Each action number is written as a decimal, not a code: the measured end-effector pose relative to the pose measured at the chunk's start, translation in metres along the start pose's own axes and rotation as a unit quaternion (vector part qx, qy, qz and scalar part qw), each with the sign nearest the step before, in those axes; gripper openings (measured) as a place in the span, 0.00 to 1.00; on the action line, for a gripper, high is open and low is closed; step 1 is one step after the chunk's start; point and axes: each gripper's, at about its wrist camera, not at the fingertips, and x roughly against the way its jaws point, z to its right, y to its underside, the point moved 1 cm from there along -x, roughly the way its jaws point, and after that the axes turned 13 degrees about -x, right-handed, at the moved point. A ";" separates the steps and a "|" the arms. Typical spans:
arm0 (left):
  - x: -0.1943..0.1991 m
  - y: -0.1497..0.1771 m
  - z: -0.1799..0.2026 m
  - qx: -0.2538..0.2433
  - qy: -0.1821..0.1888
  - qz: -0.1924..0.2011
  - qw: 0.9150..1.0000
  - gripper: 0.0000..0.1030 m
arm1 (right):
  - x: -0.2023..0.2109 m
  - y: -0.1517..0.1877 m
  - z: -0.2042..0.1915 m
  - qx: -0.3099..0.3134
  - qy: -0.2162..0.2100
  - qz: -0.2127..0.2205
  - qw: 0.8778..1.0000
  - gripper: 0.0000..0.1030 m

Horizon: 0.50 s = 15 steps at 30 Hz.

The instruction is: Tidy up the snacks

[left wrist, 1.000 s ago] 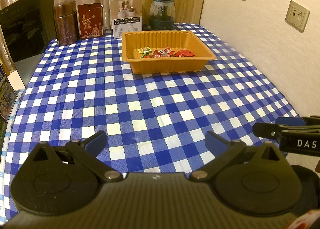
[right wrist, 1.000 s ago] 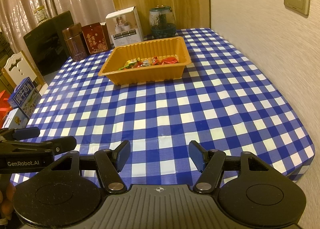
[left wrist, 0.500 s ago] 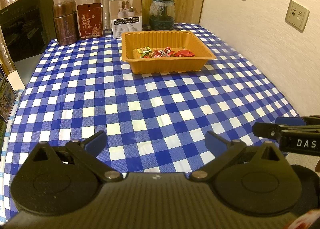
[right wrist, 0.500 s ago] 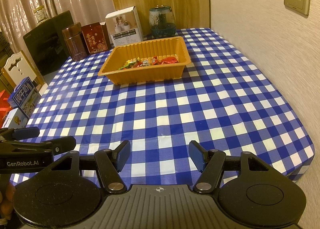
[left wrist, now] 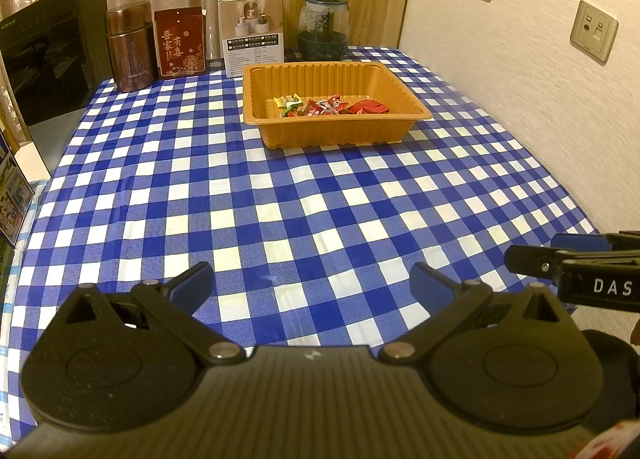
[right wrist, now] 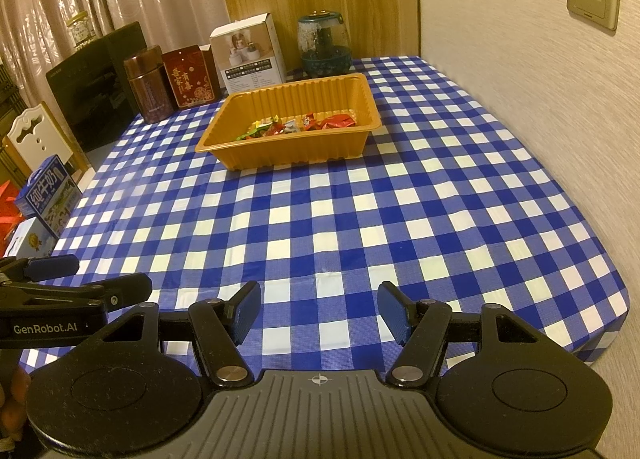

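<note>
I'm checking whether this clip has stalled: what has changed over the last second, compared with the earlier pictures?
Nothing has visibly changed. The left gripper and right gripper stay open and empty above the checked tablecloth, nothing taken hold of or let go. The wrapped snacks lie as before in the orange tray.

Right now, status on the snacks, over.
Both hand-held grippers, left and right, open, empty. Snacks in tray. Checked cloth between, nothing blocking.

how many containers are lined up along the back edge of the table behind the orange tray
4, left to right: brown metal canister, red printed box, white cardboard box, glass jar with dark base. Nothing seems hidden behind the orange plastic tray.
</note>
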 end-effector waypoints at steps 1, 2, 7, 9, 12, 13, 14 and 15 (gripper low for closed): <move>0.000 0.000 0.000 0.001 0.000 0.000 1.000 1.00 | 0.000 0.000 0.000 0.000 0.000 0.000 1.000 0.63; 0.000 0.000 0.000 0.001 0.000 0.000 1.000 1.00 | 0.000 0.000 0.000 0.000 0.000 0.000 1.000 0.63; 0.000 0.000 0.000 0.000 0.000 0.000 1.000 1.00 | 0.000 0.000 0.000 -0.001 0.000 0.000 1.000 0.63; 0.000 0.000 0.001 0.000 0.000 0.000 1.000 1.00 | 0.000 0.000 0.000 0.000 0.000 0.000 1.000 0.63; 0.000 0.001 0.001 -0.002 0.006 0.003 1.000 1.00 | 0.000 0.000 0.000 0.000 0.000 0.000 1.000 0.63; 0.000 0.001 0.001 -0.002 0.007 0.003 1.000 1.00 | 0.000 0.000 0.000 0.000 0.000 0.000 1.000 0.63; 0.000 0.001 0.001 -0.002 0.005 0.003 1.000 1.00 | 0.000 0.000 0.000 0.000 0.000 0.000 1.000 0.63; 0.000 0.002 0.000 -0.002 0.006 0.004 1.000 1.00 | 0.000 0.000 0.000 0.000 0.000 0.000 1.000 0.63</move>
